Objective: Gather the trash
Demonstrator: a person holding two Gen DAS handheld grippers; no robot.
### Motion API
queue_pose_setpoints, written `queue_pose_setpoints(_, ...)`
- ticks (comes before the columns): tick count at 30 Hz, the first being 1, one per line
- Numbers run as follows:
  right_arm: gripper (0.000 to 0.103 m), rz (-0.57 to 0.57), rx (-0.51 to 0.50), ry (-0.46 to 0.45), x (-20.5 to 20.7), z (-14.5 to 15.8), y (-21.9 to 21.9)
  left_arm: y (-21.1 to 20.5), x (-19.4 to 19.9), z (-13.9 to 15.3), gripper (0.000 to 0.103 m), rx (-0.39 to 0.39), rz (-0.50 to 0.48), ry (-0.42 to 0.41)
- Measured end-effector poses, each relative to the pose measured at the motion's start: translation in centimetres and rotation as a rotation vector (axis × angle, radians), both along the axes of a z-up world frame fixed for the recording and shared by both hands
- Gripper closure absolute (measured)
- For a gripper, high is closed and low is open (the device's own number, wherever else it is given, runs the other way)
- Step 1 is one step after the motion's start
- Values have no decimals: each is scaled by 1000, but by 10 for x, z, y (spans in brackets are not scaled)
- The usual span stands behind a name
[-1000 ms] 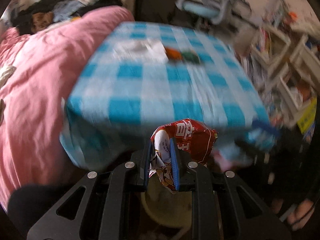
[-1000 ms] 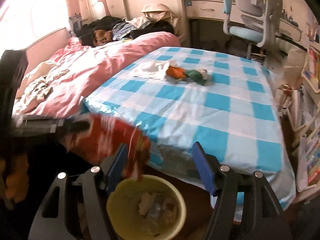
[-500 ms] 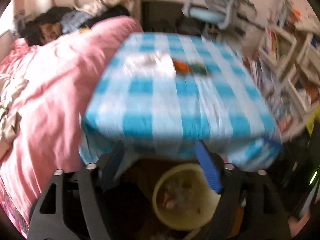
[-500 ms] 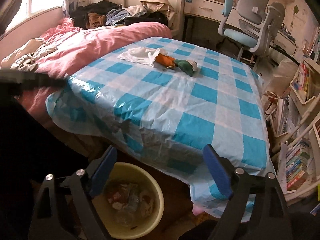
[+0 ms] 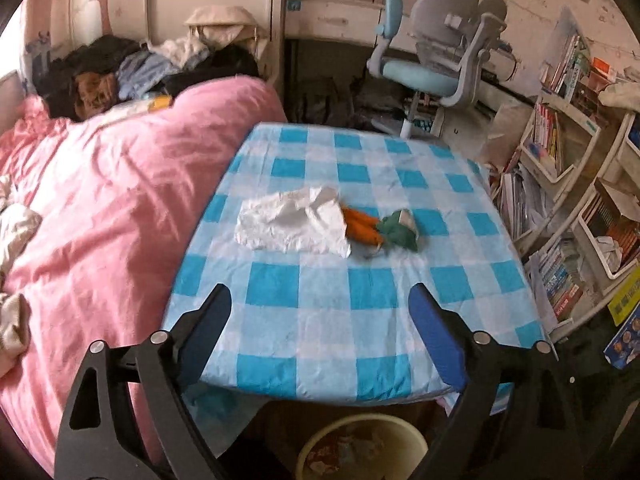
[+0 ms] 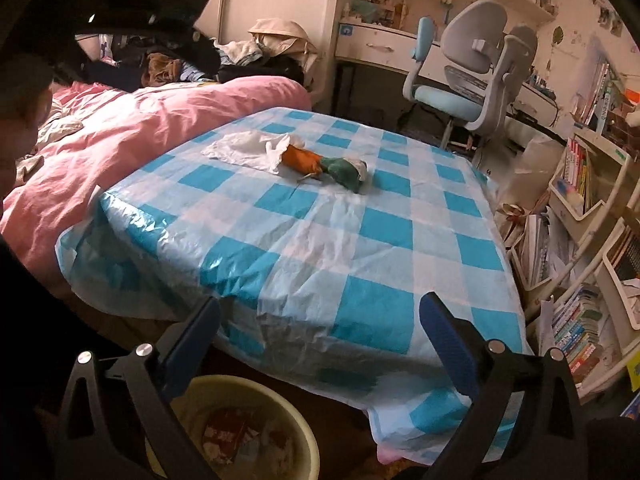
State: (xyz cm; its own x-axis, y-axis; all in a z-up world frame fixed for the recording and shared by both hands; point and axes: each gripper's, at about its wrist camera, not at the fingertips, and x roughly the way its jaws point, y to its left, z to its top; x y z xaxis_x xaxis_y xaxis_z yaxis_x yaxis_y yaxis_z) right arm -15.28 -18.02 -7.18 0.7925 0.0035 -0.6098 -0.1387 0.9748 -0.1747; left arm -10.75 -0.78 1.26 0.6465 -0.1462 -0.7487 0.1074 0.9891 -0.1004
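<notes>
A crumpled white paper point(image 5: 292, 222) lies on the blue-checked table point(image 5: 320, 312), with an orange and green wrapper point(image 5: 380, 230) at its right. They show in the right wrist view too: paper point(image 6: 248, 148), wrapper point(image 6: 324, 164). A yellow bin point(image 6: 304, 420) stands on the floor below the table's near edge, with a red snack packet point(image 6: 224, 432) and other scraps inside; its rim shows in the left wrist view point(image 5: 360, 424). My left gripper point(image 5: 320, 320) is open and empty above the table's near edge. My right gripper point(image 6: 320, 328) is open and empty above the bin.
A bed with a pink quilt point(image 5: 112, 200) presses against the table's left side. A blue-grey desk chair point(image 5: 432, 60) stands behind the table. Shelves full of books point(image 5: 568, 208) line the right side. The left gripper's black body point(image 6: 120, 12) fills the right view's upper left.
My left gripper opened and let the red snack packet fall into the bin, then rose over the table's near edge. My right gripper also lifted, still open.
</notes>
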Motion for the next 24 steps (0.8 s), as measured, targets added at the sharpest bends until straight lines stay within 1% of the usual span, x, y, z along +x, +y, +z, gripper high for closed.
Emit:
queue_pose_setpoints(1,8,-1,1,7,1,-2,1,3,3,-7,16,-10,2,28)
queue_pose_setpoints(4,8,-5,19,44,7,-9,3,5,6,-15,15,-29,-13,62)
queue_pose_setpoints(8,8,11,25,75,13,-16,9,0,5,-22,14,-15,-25,64)
queue_pose_setpoints(14,8,23,22,89,16,-21,13,-3,4,-22,14,18,-16,47)
queue_pose_setpoints(24,8,27,27,95,16,-22,14,-2,5,-24,13,15,-11,55)
